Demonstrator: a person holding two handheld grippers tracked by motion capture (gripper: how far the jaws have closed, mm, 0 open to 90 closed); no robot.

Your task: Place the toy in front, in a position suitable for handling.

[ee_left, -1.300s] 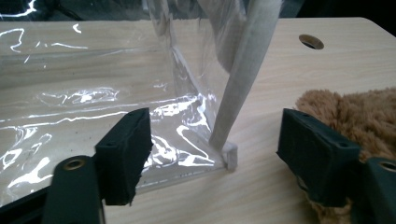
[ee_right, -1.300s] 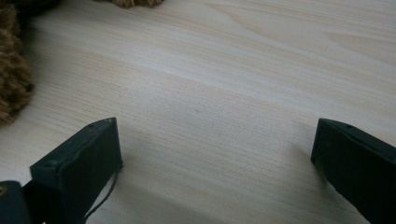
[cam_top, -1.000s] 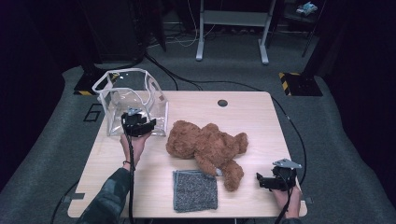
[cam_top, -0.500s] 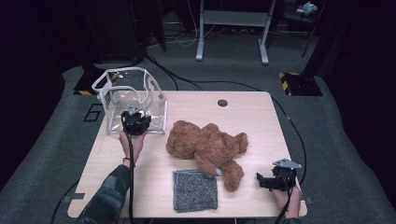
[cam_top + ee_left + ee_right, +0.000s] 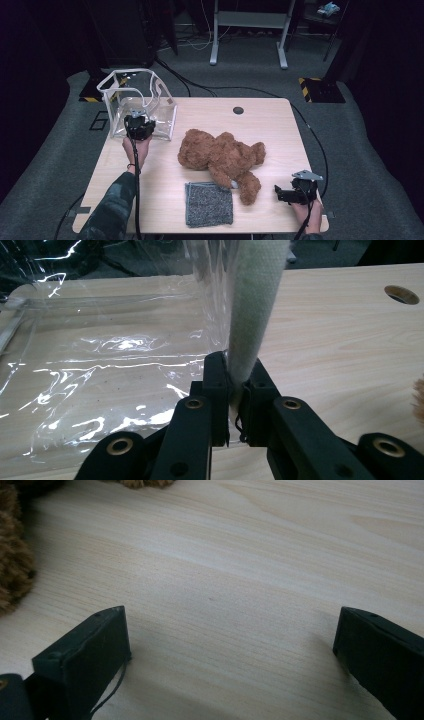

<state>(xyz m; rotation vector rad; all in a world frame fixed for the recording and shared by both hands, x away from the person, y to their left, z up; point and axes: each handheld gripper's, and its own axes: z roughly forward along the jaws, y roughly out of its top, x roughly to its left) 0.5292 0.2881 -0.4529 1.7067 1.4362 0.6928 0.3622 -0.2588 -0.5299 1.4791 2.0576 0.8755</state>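
Observation:
A clear plastic bag point(image 5: 135, 100) with white trim stands open at the table's far left corner. My left gripper point(image 5: 139, 126) is at its near side, shut on the bag's white edge strip point(image 5: 255, 305), which rises between the jaws. The bag's clear wall point(image 5: 115, 365) spreads to the left in the left gripper view. A brown teddy bear point(image 5: 222, 157) lies in the middle of the table. A grey cloth point(image 5: 208, 204) lies flat by the front edge. My right gripper point(image 5: 282, 194) rests open at the front right, its jaws wide over bare wood, the bear's fur point(image 5: 12, 575) to its left.
The wooden table point(image 5: 270, 125) has a round cable hole point(image 5: 238, 110) near its far edge. Cables run over the grey carpet behind it, where a metal stand point(image 5: 247, 30) rises. Bare wood lies between the bear and the right edge.
My left gripper has shifted slightly toward the bag's near edge. The right gripper, bear and cloth have not moved.

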